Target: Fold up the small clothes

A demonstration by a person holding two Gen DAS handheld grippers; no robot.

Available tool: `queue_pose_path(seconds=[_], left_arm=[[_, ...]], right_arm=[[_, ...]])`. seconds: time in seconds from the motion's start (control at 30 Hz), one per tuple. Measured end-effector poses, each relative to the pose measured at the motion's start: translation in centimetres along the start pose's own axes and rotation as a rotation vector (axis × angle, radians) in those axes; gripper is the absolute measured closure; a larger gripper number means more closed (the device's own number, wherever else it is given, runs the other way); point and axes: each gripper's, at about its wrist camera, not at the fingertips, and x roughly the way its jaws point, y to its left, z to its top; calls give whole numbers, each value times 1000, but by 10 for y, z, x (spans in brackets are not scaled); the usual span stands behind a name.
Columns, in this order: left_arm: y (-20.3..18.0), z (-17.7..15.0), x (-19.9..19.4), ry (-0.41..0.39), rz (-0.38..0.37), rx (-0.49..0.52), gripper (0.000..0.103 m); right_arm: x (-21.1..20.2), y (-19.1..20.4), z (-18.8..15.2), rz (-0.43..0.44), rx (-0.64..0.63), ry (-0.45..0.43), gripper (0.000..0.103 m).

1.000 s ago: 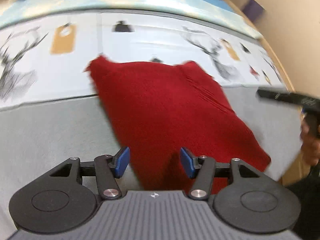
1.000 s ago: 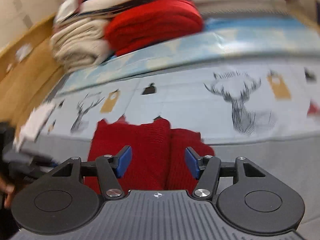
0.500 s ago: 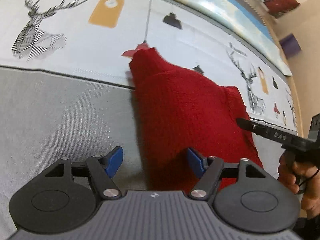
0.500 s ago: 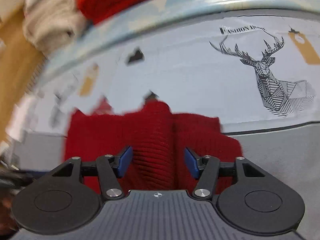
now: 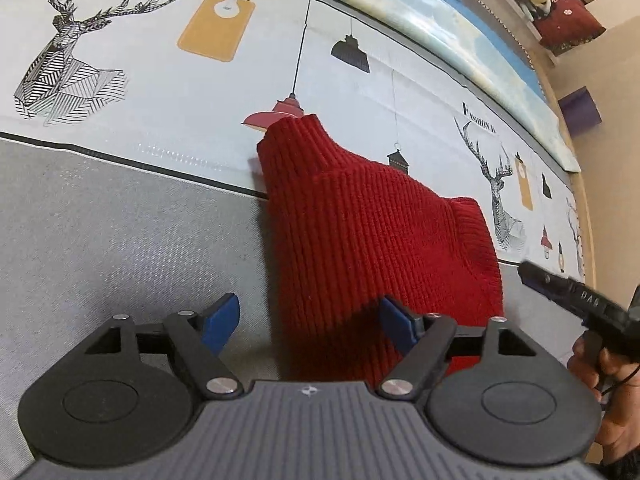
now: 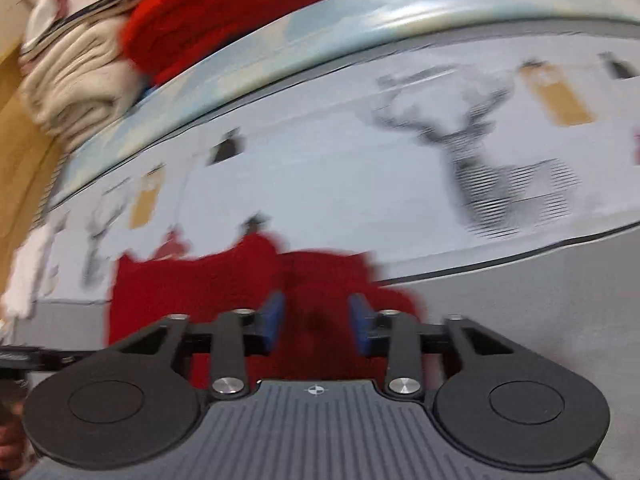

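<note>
A small red knitted sweater [image 5: 372, 236] lies folded on the bed, across the seam between the grey sheet and the printed sheet. My left gripper [image 5: 310, 326] is open just above its near edge, with the left blue pad [image 5: 220, 320] over grey sheet and the right pad [image 5: 396, 328] over the knit. In the right wrist view the sweater [image 6: 224, 280] is blurred. My right gripper [image 6: 316, 322] hovers over its near edge, the jaws narrowed but apart, with nothing clearly held.
The printed sheet [image 5: 120, 60] shows deer and lamp drawings. A pile of folded cream and red clothes [image 6: 120, 48] sits at the back left of the bed. The other gripper and hand [image 5: 588, 320] show at the right edge. A wooden bed edge [image 6: 16, 152] runs along the left.
My left gripper moved closer and lower over the sweater's left edge. My right gripper's jaws have narrowed, and its view swings and blurs.
</note>
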Motion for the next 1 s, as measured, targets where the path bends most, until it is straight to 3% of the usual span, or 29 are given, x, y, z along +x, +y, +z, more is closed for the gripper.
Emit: queue_pose_path(seconds=[0.07, 0.2, 0.33, 0.53, 0.73, 0.8, 0.9, 1.0], left_arm=[[0, 1, 3, -1, -6, -7, 19], [-1, 3, 10, -3, -29, -38, 19], [-8, 5, 21, 5, -35, -49, 18], [-18, 10, 40, 14, -38, -67, 13], [-23, 18, 56, 16, -21, -80, 12], [-25, 21, 59, 11, -16, -69, 18], [-32, 26, 57, -5, -2, -46, 35], [-50, 29, 47, -53, 39, 61, 51]], right_arm=[[0, -18, -7, 1, 14, 6, 50], [17, -35, -24, 80, 24, 138, 48], [21, -30, -29, 111, -27, 147, 42], [35, -41, -29, 148, 67, 193, 26], [45, -38, -28, 181, 81, 208, 26], [47, -37, -28, 191, 76, 210, 31], [48, -34, -24, 215, 81, 197, 48], [48, -32, -20, 223, 77, 173, 65]])
